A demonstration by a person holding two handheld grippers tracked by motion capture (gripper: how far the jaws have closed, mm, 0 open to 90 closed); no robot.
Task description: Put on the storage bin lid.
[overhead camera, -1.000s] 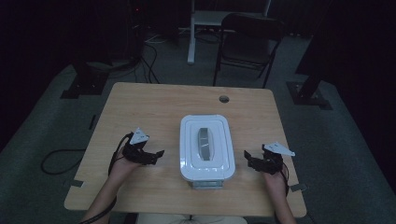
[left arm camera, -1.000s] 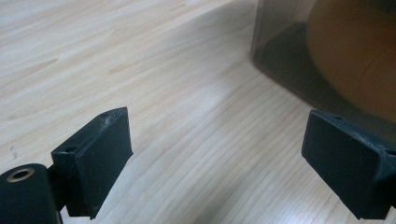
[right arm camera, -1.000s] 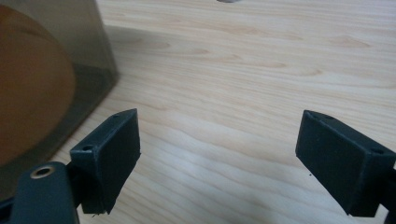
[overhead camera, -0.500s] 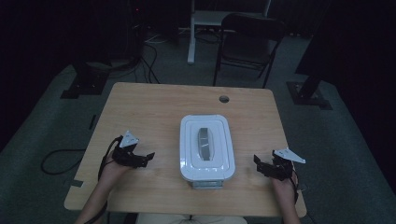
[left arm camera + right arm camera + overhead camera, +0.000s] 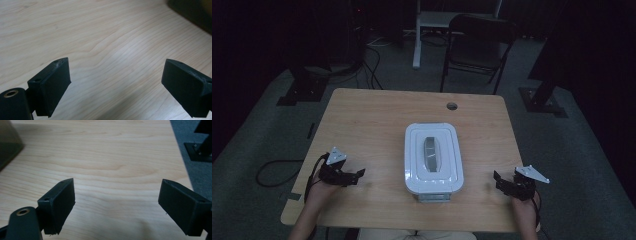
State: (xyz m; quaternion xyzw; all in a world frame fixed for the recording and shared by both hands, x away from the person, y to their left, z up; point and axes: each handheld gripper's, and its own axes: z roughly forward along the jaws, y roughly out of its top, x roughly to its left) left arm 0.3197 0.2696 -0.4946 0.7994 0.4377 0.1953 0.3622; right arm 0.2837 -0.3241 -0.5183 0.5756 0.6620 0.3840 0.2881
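Note:
A white lidded box (image 5: 432, 157) with a grey handle recess in its lid stands at the middle of the wooden table (image 5: 377, 125). My left gripper (image 5: 358, 176) hovers low near the table's front left and points toward the box, well apart from it. Its jaws stand open over bare wood, as the left gripper view (image 5: 116, 82) shows. My right gripper (image 5: 498, 179) sits near the front right corner, also aimed at the box and apart from it. Nothing lies between its open jaws in the right gripper view (image 5: 117, 205), where the box's corner (image 5: 8, 142) shows dark at the top left.
A small round hole (image 5: 452, 106) pierces the table behind the box. A black folding chair (image 5: 477, 40) stands beyond the far edge. Black stand bases (image 5: 297, 92) (image 5: 544, 100) flank the table, and a cable (image 5: 272, 172) loops on the floor at the left.
Both hands have drawn outward from the box and toward the front edge, the left one to the left and the right one to the right. The box has not moved.

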